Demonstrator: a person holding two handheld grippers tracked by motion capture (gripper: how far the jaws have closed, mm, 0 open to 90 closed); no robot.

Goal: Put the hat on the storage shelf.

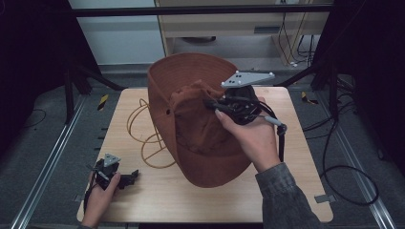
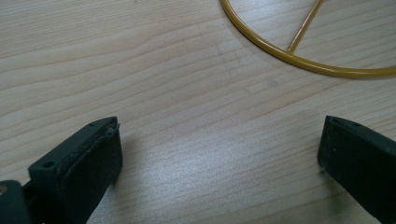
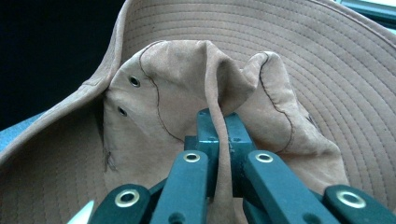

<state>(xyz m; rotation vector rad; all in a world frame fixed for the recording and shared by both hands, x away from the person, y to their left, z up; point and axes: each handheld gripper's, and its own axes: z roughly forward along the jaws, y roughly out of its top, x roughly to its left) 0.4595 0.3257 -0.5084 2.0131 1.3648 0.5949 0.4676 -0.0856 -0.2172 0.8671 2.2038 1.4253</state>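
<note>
On table, rust-brown wide-brimmed hat (image 1: pixel 200 129), crown pinched

One wide-brimmed rust-brown fabric hat (image 1: pixel 200 143) is on the scene, and the right gripper view shows two small metal eyelets (image 3: pixel 134 81) in the side of its crown. One yellow wire frame of hoops and spokes (image 1: pixel 143 138) lies on the one pale wooden table (image 1: pixel 157 200). There are two black hand-held two-jaw grippers: the left gripper (image 2: pixel 219 154) and the right gripper (image 3: pixel 219 126). Each has two jaws, four in all. Two grey three-cornered plates show in the high view, one on top of each gripper. Two hands hold them, one apiece. One grey-green sleeve (image 1: pixel 286 200) covers the right forearm.
</note>
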